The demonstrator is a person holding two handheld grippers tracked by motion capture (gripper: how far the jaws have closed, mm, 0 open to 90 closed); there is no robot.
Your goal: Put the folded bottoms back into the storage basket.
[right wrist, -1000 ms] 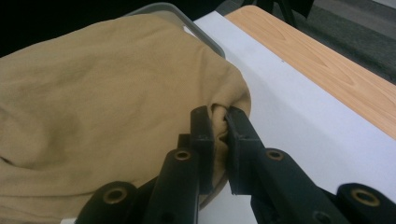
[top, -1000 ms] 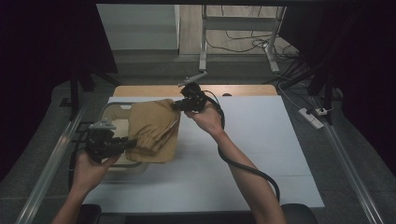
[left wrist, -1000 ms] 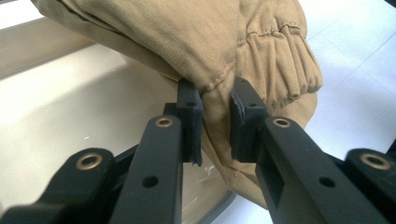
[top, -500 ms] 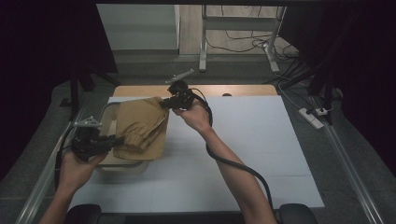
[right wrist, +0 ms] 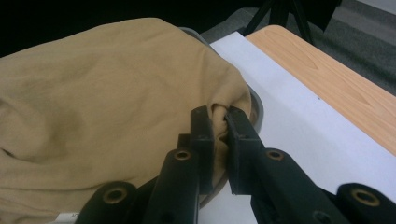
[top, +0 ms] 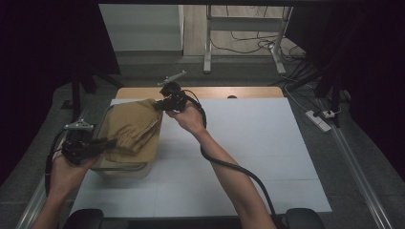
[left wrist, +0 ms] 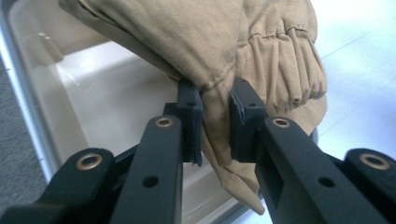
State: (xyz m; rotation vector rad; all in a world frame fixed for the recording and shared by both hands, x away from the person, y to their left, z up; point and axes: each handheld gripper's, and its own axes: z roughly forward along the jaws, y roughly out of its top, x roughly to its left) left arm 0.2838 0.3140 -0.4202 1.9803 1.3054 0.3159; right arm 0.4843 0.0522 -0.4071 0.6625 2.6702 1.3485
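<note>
White sheet (top: pixel 248 157) covers wooden table (top: pixel 239 92) — power strip (top: pixel 321 119) on grey floor at right, metal stand (top: pixel 208 43) and cables (top: pixel 243 45) behind.

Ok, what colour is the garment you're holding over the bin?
Plain tan, no pattern; the garment shows best in the right gripper view.

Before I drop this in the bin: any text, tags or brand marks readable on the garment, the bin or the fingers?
No text can be read.
Tan garment: a small white tag at its lower edge carries print, too small and cut off to read.
Clear bin: no label seen.
</note>
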